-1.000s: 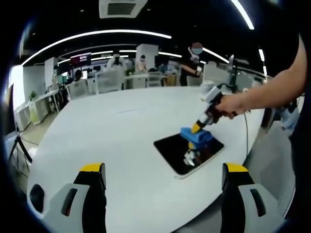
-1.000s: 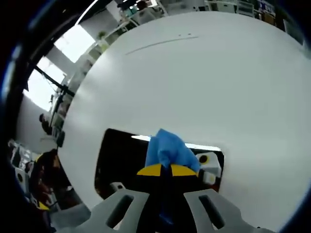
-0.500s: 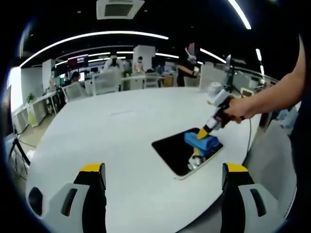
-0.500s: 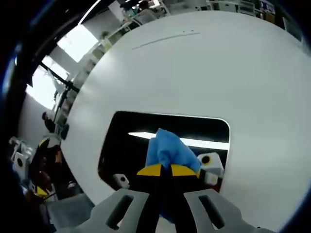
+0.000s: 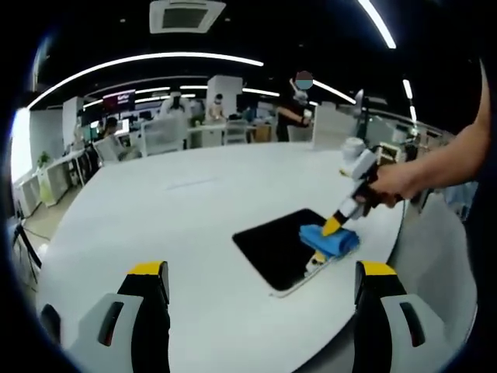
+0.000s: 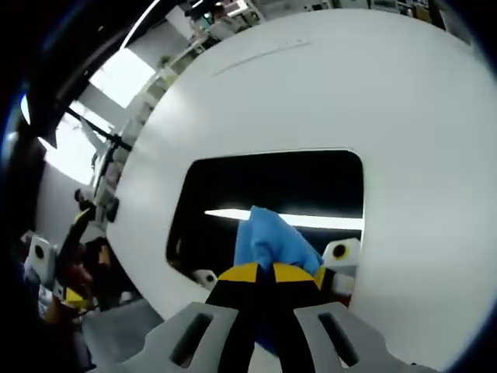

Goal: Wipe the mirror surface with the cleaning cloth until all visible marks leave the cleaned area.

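My right gripper (image 6: 264, 273) is clamped on the blue cleaning cloth (image 6: 270, 242), jaws pinched together with a fold bunched between the yellow tips. In the left gripper view that same tool (image 5: 338, 226) slants down from my hand (image 5: 392, 183) and presses the cloth (image 5: 329, 238) onto the mirror's right end, close to the near edge of the table (image 5: 178, 233).

The mirror (image 6: 264, 194) lies flat on the white tabletop, a dark rounded rectangle reflecting a ceiling light strip. In the left gripper view it (image 5: 276, 247) sits right of centre. I can't make out any marks on the glass from here.

My left gripper (image 5: 260, 311) hangs released over the near part of the table, jaws wide apart, holding nothing.

I judge the cloth soft and light; it will crumple and drag rather than slide as a pad, so gripping a thick bunched fold, as now, keeps it from slipping out. The mirror looks thin, smooth and likely fragile, and unsecured it may skate on the slick tabletop, so I'd press lightly and, if it creeps, steady its far-left edge with my free gripper
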`<state>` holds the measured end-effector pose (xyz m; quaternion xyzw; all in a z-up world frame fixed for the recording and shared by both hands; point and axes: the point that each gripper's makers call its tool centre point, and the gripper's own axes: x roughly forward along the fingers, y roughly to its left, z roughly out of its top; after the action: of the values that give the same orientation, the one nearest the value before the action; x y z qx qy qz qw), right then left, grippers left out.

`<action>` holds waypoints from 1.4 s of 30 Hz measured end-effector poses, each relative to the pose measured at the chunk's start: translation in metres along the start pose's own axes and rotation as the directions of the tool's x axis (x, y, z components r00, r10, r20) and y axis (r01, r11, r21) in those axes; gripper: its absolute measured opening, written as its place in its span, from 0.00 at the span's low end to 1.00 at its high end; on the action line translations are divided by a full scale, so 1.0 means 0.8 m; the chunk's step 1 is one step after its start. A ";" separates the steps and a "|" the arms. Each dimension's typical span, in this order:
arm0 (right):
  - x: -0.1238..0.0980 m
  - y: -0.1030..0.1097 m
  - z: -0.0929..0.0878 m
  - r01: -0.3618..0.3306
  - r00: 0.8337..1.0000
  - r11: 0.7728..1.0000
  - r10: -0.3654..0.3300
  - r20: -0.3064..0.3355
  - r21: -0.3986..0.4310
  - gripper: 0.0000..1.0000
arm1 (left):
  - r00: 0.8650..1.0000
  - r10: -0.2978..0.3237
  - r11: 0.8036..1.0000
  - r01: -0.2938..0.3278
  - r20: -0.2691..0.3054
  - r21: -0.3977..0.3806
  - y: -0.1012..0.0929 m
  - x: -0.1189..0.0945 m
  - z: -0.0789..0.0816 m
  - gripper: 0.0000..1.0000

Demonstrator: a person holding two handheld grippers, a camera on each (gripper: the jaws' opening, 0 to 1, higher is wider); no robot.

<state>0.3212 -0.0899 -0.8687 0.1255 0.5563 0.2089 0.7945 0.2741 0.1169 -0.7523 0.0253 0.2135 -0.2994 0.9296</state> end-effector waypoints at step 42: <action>-0.023 -0.017 -0.034 -0.019 1.000 0.998 0.020 -0.014 0.052 0.00 | 1.000 -0.012 1.000 0.013 -0.018 0.004 -0.013 0.008 -0.013 1.00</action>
<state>0.2929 -0.1115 -0.8692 0.1501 0.5660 0.2030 0.7848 0.2689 0.1069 -0.7635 0.0287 0.2213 -0.3055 0.9257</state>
